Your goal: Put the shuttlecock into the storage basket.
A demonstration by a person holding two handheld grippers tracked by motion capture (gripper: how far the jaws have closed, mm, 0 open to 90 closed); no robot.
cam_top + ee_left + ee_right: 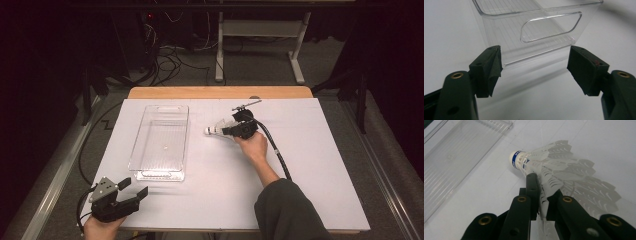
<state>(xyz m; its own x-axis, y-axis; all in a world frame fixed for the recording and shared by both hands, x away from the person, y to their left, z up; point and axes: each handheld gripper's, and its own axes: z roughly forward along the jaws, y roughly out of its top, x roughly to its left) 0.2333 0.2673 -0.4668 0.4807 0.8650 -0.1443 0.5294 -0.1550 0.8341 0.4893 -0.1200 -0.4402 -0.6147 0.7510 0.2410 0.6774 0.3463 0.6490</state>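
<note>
High view: at a white-topped table, a person's right gripper pinches a white shuttlecock lying just right of a clear plastic bin, its cork nose turned toward the bin. Right gripper view, looking along the jaws, shows them nearly together on the feathered skirt of the shuttlecock, one or two plastic vanes squeezed flat between the pads, the blue-banded cork free ahead and the bin wall off to the left. Left gripper rests at the near left corner of the table, well apart from the shuttlecock; in the left gripper view its jaws stand wide with nothing between them, framing the bin's near end and its cut-out handle. By all appearances the grasp has been made and the lift is not yet begun: the shuttlecock seems to lie on the table beside the bin, not inside it. The likely next move is to raise it clear of the bin's rim, carry it left over the open tray and let go. That calls for a gentle hand, since the hold is on thin, springy feathers rather than the cork, and the light shuttlecock could slip, swing or twist out of the pinch on the way
</note>
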